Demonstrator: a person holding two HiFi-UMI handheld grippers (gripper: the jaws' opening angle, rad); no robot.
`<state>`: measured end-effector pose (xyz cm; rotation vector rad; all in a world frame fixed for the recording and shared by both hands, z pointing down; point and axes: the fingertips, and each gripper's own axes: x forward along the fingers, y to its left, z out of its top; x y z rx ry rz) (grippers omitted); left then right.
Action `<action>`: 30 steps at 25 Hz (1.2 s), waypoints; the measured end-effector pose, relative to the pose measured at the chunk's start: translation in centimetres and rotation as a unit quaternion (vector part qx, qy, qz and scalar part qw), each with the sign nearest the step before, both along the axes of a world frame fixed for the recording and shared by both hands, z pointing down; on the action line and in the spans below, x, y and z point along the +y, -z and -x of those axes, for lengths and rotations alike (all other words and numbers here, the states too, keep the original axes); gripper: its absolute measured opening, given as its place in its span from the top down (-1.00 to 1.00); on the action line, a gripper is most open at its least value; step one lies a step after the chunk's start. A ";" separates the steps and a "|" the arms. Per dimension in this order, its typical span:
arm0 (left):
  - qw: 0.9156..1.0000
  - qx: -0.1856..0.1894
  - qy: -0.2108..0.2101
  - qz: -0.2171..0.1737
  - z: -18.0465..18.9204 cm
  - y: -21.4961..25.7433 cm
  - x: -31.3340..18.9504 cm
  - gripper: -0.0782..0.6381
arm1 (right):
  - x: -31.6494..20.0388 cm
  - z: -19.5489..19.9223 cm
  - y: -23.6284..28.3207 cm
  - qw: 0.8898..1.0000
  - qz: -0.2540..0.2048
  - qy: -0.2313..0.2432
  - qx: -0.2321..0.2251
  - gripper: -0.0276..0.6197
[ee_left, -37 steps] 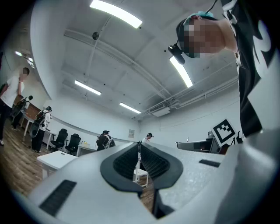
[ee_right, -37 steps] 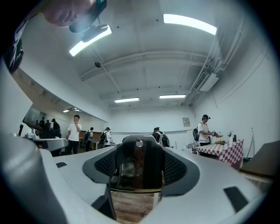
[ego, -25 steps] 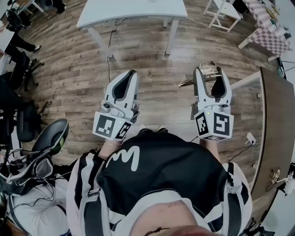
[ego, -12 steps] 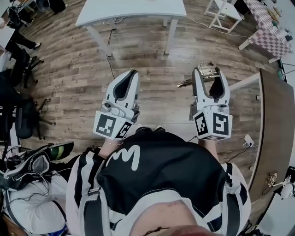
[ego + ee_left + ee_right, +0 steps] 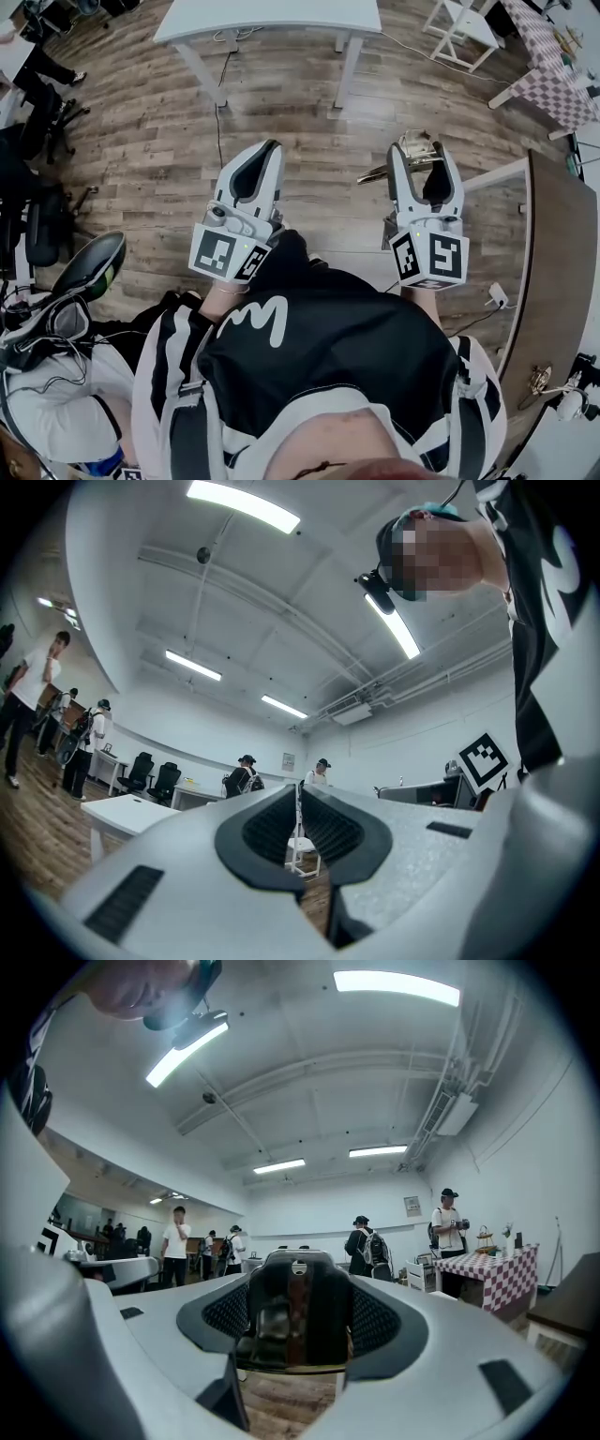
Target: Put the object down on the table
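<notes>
My right gripper [image 5: 422, 147] is shut on a small dark and metallic object [image 5: 377, 171]. A brass-coloured part of it sticks out to the left, above the wooden floor. In the right gripper view the object [image 5: 295, 1312] fills the gap between the pads of the right gripper [image 5: 298, 1274]. My left gripper [image 5: 265, 150] is held beside it at chest height, shut, with nothing between its pads. The left gripper view shows the left gripper's [image 5: 299, 797] jaws pressed together at their tips. A brown table [image 5: 561, 244] lies to the right of the right gripper.
A white table [image 5: 272, 14] stands ahead across the plank floor. A white stool [image 5: 464, 26] and a checkered table [image 5: 548, 52] are at the far right. Office chairs [image 5: 42, 230] and a seat with gear [image 5: 84, 272] crowd the left. Several people stand in the room.
The floor and furniture have shifted a little in the head view as the person moves. Both grippers keep their pose and the right one still holds the object.
</notes>
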<state>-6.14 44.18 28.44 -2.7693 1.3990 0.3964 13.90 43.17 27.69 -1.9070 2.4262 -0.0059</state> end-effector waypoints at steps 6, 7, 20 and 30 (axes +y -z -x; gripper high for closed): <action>1.000 -0.002 -0.005 0.003 -0.5 -0.5 -1.5 0.72 | -1.4 -0.1 -0.4 1.000 -0.002 0.001 -0.002 0.00; 1.000 -0.003 -0.006 0.004 -0.6 -0.6 -2.0 0.72 | -1.9 -0.2 -0.5 1.000 -0.001 0.000 -0.001 0.00; 1.000 0.001 -0.022 -0.005 0.4 -0.7 -15.7 0.72 | -14.7 0.5 -0.6 1.000 -0.017 -0.018 -0.005 0.00; 0.998 -0.009 -0.056 -0.022 1.6 1.3 -29.7 0.72 | -28.4 2.3 1.2 0.999 -0.025 -0.038 -0.014 0.00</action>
